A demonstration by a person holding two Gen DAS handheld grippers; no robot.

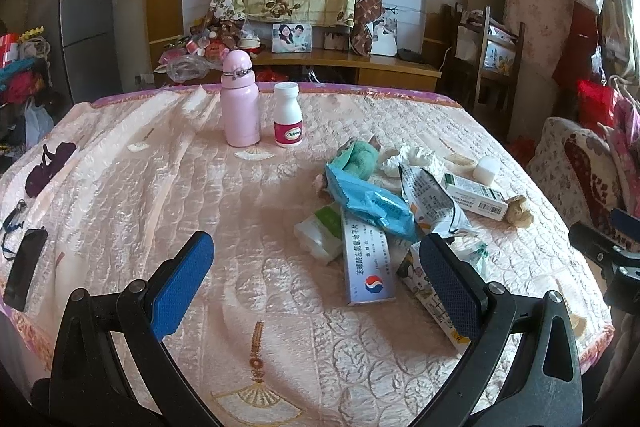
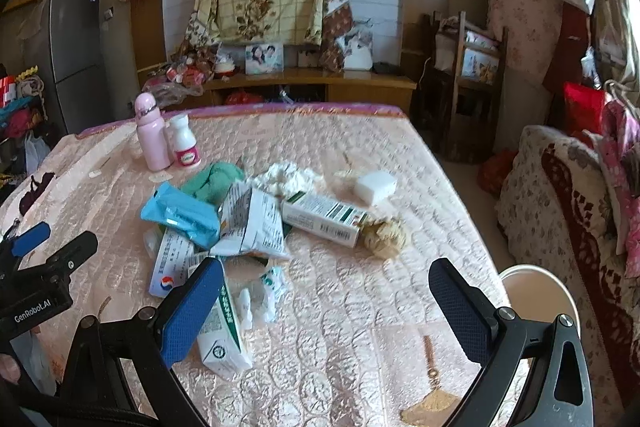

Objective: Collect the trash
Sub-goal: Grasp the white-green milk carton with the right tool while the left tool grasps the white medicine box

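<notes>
A heap of trash lies on the pink quilted table: a blue wrapper (image 1: 370, 201) (image 2: 180, 213), a torn white packet (image 1: 430, 201) (image 2: 252, 223), a long white medicine box (image 1: 368, 267) (image 2: 170, 267), a white-green box (image 1: 474, 195) (image 2: 324, 219), crumpled tissue (image 2: 286, 177), a brown paper ball (image 2: 384, 233) and a white carton (image 2: 222, 335). My left gripper (image 1: 316, 287) is open and empty, near the heap's front. My right gripper (image 2: 326, 307) is open and empty, with its left finger beside the carton.
A pink bottle (image 1: 240, 103) and a white pill bottle (image 1: 288, 115) stand at the table's far side. A black phone (image 1: 26, 269) lies at the left edge. A white bin (image 2: 540, 295) stands below the table's right edge. A sofa (image 2: 568, 195) is at the right.
</notes>
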